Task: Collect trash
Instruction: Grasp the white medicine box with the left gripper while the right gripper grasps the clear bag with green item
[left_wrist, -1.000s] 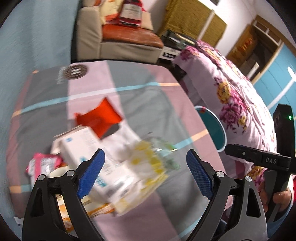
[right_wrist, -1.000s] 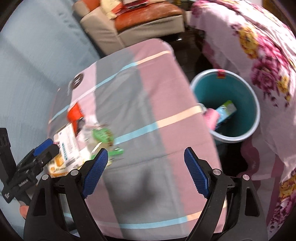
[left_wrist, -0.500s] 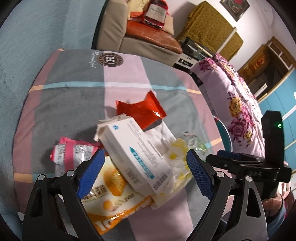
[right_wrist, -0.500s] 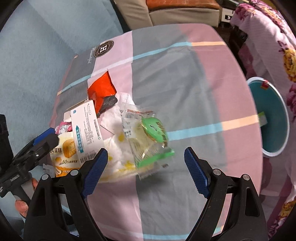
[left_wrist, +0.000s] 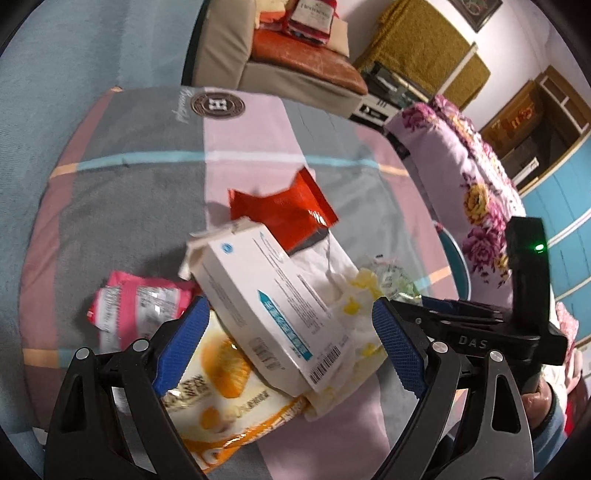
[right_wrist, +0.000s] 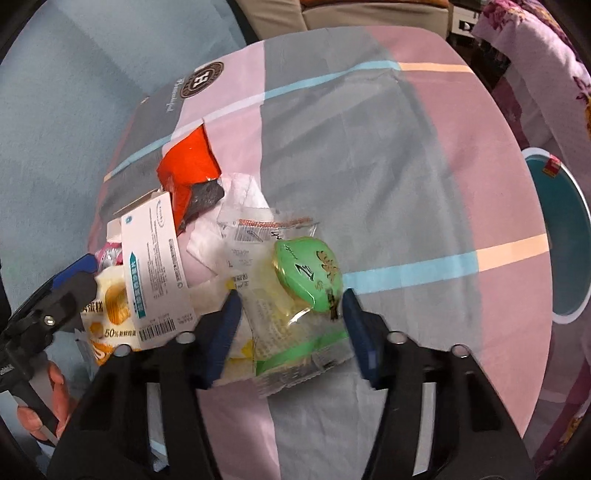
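Observation:
A trash pile lies on the checked tablecloth (right_wrist: 369, 147): a white box (left_wrist: 269, 295), an orange snack bag (left_wrist: 221, 387), a pink wrapper (left_wrist: 136, 302), a red wrapper (left_wrist: 284, 210), crumpled tissue (left_wrist: 351, 295) and a clear packet with a green label (right_wrist: 303, 291). My right gripper (right_wrist: 291, 306) points down over the clear packet. Its jaws are closing with the packet between them, the pads at its two edges and not seen pressing. My left gripper (left_wrist: 291, 332) hangs open above the white box and the snack bag, holding nothing.
A teal bin (right_wrist: 565, 240) stands on the floor past the table's right edge, beside a flowered bedspread (left_wrist: 472, 177). A sofa (left_wrist: 295, 62) is behind the table. The two grippers work close together; the left gripper (right_wrist: 55, 295) shows beside the pile.
Both grippers have come down and nearer to the pile. The right jaws have narrowed around the clear green-label packet. The left jaws stay wide.

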